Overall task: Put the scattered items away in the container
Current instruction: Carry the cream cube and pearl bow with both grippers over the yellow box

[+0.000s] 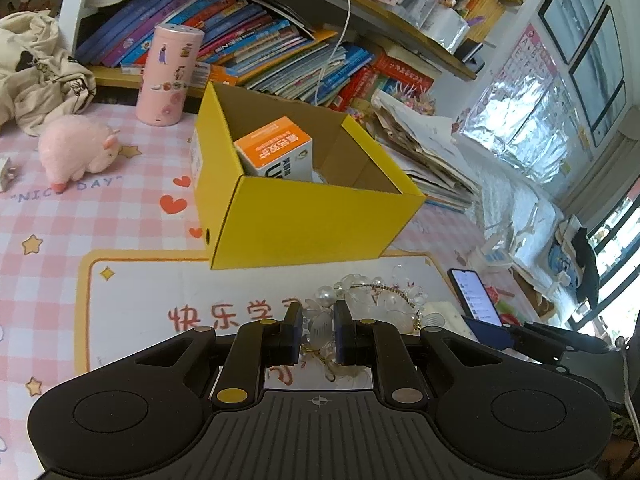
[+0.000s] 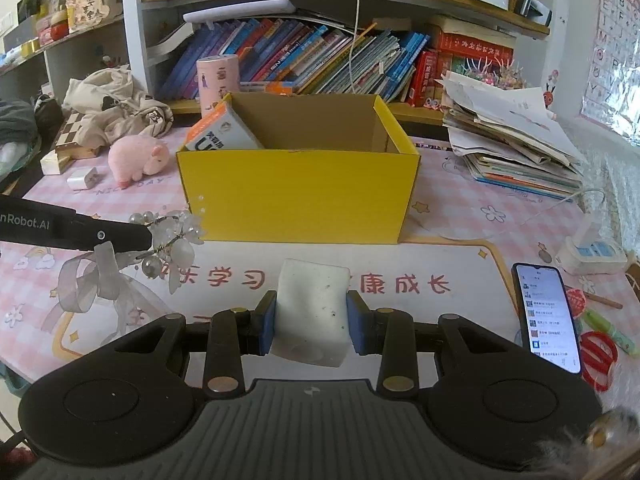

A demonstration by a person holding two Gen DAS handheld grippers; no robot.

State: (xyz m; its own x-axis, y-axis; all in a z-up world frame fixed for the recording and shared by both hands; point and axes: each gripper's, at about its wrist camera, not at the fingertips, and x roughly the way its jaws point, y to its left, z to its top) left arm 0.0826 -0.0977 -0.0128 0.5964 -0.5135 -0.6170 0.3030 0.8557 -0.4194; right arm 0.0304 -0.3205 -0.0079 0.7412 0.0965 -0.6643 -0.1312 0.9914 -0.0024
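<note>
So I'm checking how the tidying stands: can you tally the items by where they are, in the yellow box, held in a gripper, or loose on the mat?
In the yellow box: 1, the orange carton
Held in a gripper: 2, the pearl hair ornament and the white block
Loose on the mat: 1, the pink plush pig
Total: 4

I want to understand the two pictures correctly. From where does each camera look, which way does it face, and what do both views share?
Left wrist: sits on the left tongs, looking forward and down at the yellow box; its tongs are shut on a pearl hair ornament.
Right wrist: sits on the right tongs, facing the same box head-on; its tongs hold a white block; the left tongs enter from the left edge.
Shared: box, orange carton, pink plush, phone.
</note>
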